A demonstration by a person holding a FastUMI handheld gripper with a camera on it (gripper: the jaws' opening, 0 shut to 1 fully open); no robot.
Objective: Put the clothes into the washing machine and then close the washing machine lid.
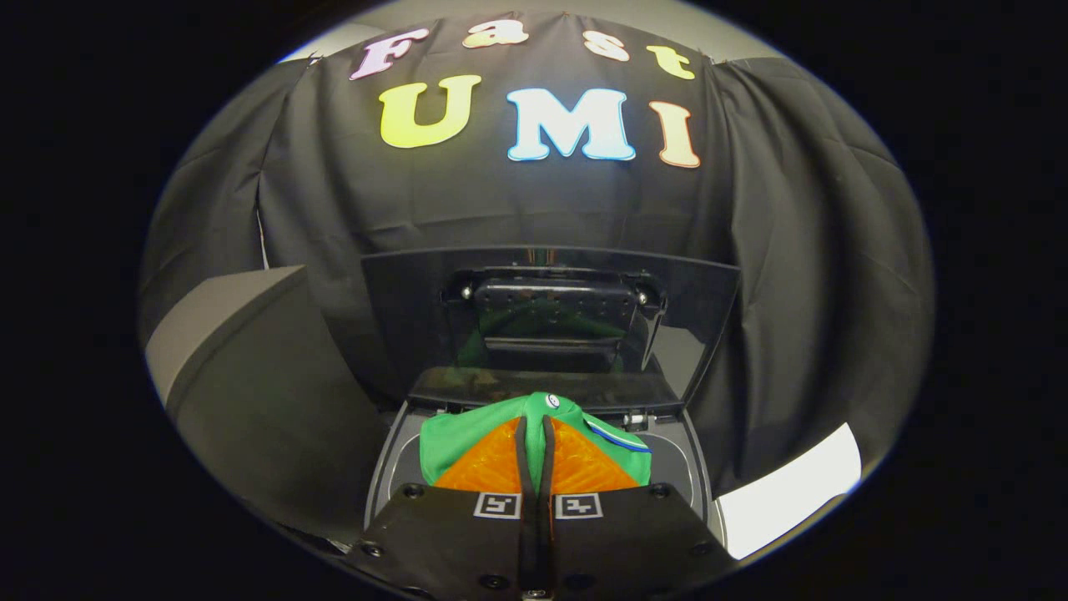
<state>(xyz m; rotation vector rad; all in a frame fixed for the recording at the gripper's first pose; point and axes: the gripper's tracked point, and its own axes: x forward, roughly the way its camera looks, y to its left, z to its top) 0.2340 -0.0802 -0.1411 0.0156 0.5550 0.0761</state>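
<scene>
Your gripper (536, 434) sits low in the middle of the frame, its two fingers drawn close together and clamped on a green fabric garment with blue-and-white trim (467, 434). The cloth bunches up on both sides of the fingers and peaks just above their tips; the fingers press in on it from left and right. A small round white badge (552, 401) sits at the top of the bunch, too small to read. Two square black-and-white marker tags (538, 506) are fixed on the gripper body, just behind the fingers.

You hold the garment over the open top of the grey top-loading washing machine (392, 467), whose rim shows to either side of the cloth. The machine's dark glossy lid (701, 309) stands raised behind the garment, in the middle of the frame, reflecting a little green. A grey box-shaped block (242, 367) stands at the left of the frame, beside the machine.
</scene>
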